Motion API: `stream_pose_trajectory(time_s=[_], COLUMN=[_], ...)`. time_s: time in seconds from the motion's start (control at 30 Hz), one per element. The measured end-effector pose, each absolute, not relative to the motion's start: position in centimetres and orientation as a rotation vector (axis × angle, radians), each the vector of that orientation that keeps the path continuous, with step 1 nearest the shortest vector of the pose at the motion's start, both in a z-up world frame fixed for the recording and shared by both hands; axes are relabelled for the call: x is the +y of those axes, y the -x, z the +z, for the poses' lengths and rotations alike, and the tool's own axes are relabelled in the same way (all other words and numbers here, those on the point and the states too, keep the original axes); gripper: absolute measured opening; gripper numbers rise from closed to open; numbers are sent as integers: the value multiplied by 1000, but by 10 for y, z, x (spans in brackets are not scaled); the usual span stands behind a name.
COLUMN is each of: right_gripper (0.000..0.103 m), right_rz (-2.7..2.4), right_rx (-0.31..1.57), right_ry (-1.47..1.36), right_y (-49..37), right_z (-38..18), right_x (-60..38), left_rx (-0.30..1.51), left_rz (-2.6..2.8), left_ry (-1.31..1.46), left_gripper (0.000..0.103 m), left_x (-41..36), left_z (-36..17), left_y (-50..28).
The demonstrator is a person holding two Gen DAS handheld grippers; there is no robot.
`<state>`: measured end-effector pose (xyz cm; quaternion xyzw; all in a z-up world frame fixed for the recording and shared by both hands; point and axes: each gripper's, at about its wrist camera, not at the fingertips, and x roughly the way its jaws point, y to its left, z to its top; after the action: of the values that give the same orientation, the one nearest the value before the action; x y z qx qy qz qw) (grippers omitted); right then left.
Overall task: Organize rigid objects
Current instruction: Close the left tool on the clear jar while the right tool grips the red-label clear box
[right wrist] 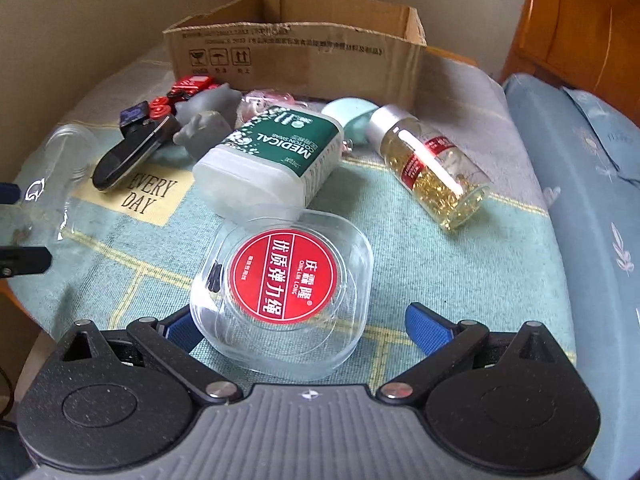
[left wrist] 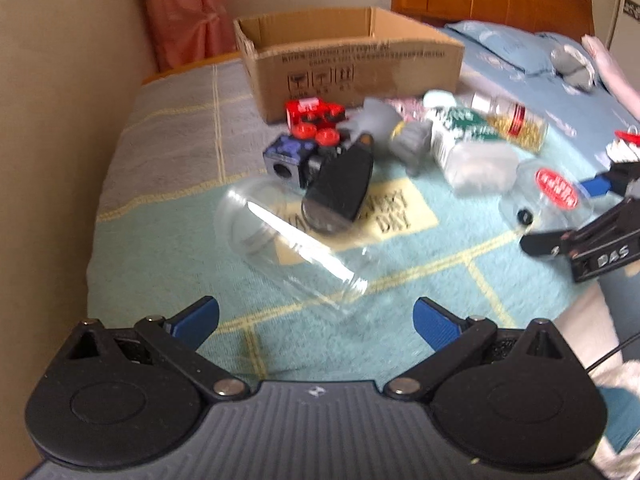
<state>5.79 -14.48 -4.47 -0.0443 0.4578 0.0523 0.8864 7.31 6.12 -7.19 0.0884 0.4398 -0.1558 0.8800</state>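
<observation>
Both grippers hang spread apart over the bed, the left gripper just short of a clear jar lying well before the cardboard box, the right gripper flanking a red-labelled clear case.

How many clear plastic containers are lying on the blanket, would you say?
2: a clear jar on its side before the left hand-held gripper, and a red-labelled case between the right one's fingers. Others may be hidden.
</observation>
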Motion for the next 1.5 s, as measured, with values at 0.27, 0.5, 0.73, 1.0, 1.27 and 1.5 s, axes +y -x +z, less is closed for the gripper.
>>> stream_pose_trajectory(time_s=[0.27,0.5,0.73,1.0,1.27,1.5], right_gripper=[103,103,103,103,103,100], right_rz=[124,127,128,130,156,155], right_rx=[903,897,886,881,915,923], right_ry=[94,94,94,95,79,50], right_y=[-51,-51,-49,-48,-55,-65], right_z=[-46,-47,-48,-48,-43,-38], right_x=[-147,-147,-147,-147,-138,-131], left_rx=[937,905,847,828,815,807], left_rz=[-362,-450,-420,-428,-456,-484], left_ry=[-182,-232,-343,-378,-362,-359], left_gripper=[103,103,103,102,102,100], left_x=[75,78,70,58,61,63], left_z=[-86,-87,-82,-79,-75,-72], left_y=[-79,-88,-106,-117,-117,-116])
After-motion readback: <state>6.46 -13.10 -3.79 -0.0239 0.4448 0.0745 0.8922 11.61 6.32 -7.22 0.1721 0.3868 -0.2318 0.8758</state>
